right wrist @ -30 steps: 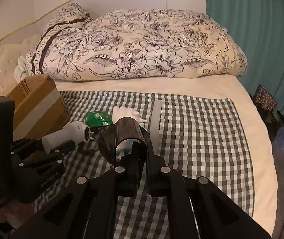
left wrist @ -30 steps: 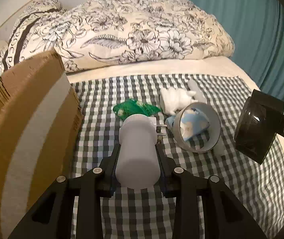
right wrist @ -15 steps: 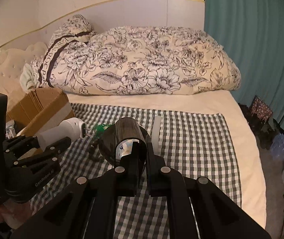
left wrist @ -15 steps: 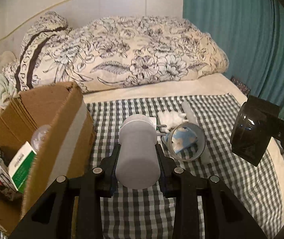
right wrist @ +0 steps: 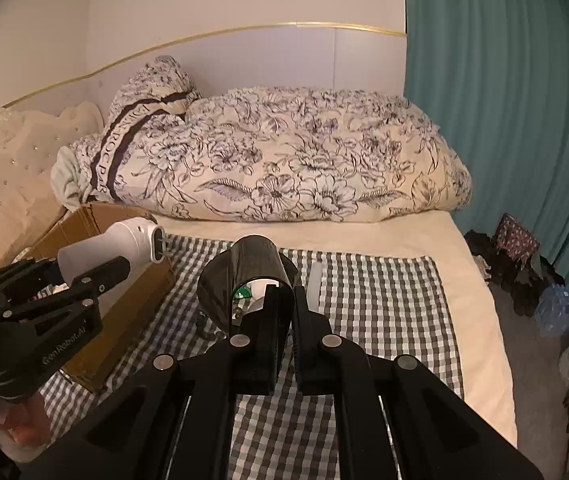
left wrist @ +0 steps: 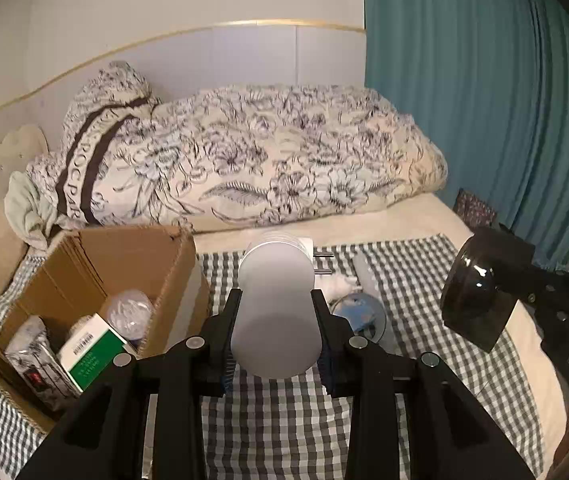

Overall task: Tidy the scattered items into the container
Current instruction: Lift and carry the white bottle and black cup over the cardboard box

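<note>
Left gripper (left wrist: 274, 312) clamped round a white plug-in gadget (left wrist: 274, 308), up beside the cardboard box (left wrist: 124, 256). Right gripper (right wrist: 284, 312) pinching a dark tape roll (right wrist: 244, 276) over the bed (right wrist: 384, 300).

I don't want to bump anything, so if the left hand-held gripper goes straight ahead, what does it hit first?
Probably nothing close: the left hand-held gripper, shut on the white plug, points over the checked cloth toward the floral duvet. The box sits leftward. Depth is unclear.
</note>
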`<state>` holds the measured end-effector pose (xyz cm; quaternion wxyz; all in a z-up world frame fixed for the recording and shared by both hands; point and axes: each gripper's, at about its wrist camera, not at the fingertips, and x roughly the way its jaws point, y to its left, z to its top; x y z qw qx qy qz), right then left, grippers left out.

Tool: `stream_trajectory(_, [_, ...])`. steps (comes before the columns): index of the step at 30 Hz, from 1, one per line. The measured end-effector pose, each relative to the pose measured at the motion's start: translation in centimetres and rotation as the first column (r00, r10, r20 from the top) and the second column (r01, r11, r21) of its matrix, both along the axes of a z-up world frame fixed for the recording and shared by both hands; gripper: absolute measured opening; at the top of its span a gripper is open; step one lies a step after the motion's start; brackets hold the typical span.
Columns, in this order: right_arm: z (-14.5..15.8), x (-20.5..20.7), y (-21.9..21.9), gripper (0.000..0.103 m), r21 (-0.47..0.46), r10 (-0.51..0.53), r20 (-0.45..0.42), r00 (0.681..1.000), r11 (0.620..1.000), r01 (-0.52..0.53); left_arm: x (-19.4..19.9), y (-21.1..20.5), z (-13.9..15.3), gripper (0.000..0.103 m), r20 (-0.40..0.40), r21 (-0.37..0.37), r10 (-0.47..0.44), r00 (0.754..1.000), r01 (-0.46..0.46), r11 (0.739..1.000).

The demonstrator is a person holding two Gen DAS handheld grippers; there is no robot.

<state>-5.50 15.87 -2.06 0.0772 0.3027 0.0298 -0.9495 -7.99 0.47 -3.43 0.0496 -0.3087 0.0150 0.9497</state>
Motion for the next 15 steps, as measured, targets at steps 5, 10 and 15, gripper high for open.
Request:
stream_trajectory(5, [1.2,1.3,-0.4,0.005,0.001,0.001,-0.029,1.0,1.0,-0.001,1.4,-0.5,1.8,0.032,-0.04,0.009,0.008,0.999,-0.008,1.0])
stream_trajectory(10, [2.4,2.4,-0.8,0.005,0.0,0.003,-0.058,0.998,1.0,-0.003,2.9,-1.1,3.5,0.032,-0.075,0.015,0.019,0.997,-0.018,1.0])
stream_trajectory(15, [3.4,3.5,-1.2,0.005,-0.003,0.008,-0.083,0.997,1.0,-0.008,4.0,-1.8,4.6,0.032,-0.098,0.021,0.032,0.995,-0.03,0.999])
